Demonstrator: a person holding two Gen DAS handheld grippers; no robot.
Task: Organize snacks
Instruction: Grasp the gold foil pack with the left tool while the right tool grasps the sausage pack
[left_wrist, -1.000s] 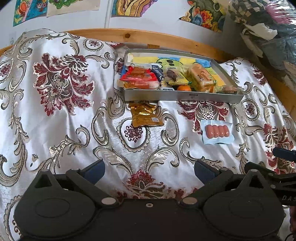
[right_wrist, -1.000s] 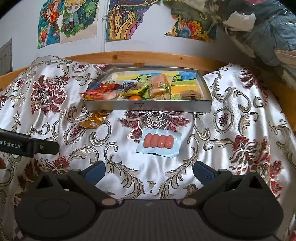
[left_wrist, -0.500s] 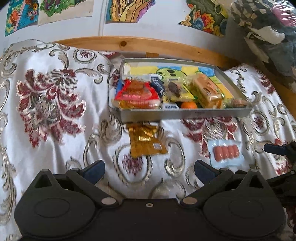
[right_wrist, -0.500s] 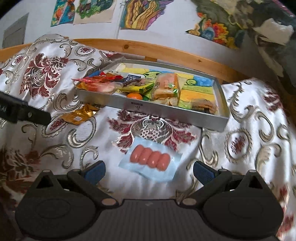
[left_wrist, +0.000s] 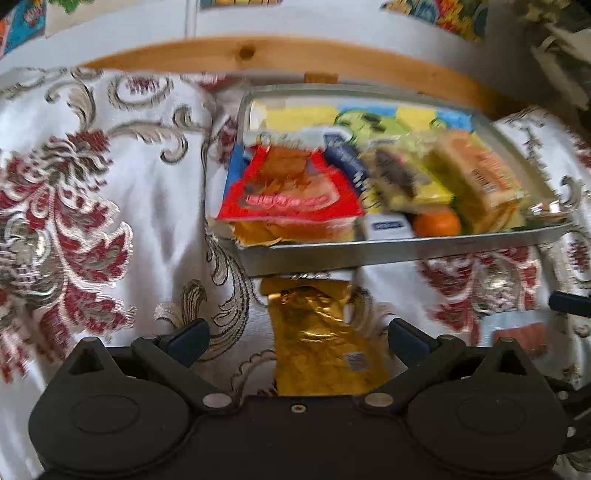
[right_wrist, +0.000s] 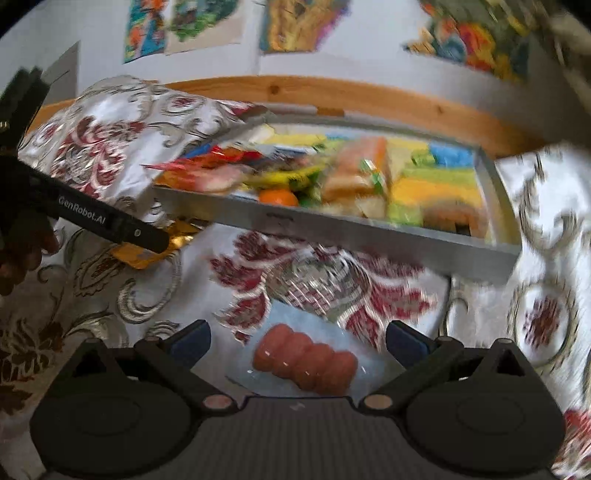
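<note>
A gold foil snack packet (left_wrist: 317, 343) lies on the patterned cloth just in front of the metal tray (left_wrist: 388, 251). My left gripper (left_wrist: 297, 341) is open, with the packet's near end between its fingers. A clear pack of pink sausages (right_wrist: 304, 362) lies on the cloth, and my right gripper (right_wrist: 297, 341) is open around it. The metal tray (right_wrist: 332, 225) holds several snacks: a red packet (left_wrist: 291, 188), a bread pack (left_wrist: 476, 177) and an orange (left_wrist: 436, 223). The left gripper's arm (right_wrist: 96, 218) shows at the left of the right wrist view, over the gold packet (right_wrist: 147, 251).
A silver and red floral cloth (left_wrist: 92, 206) covers the surface. A wooden rail (left_wrist: 258, 55) and a wall with drawings run behind the tray. A heap of fabric (left_wrist: 554, 44) sits at the far right. A hand (right_wrist: 18, 251) holds the left gripper.
Both grippers have moved forward and down. The gold packet now sits between the left fingers and the sausage pack between the right fingers. Both stay open.
</note>
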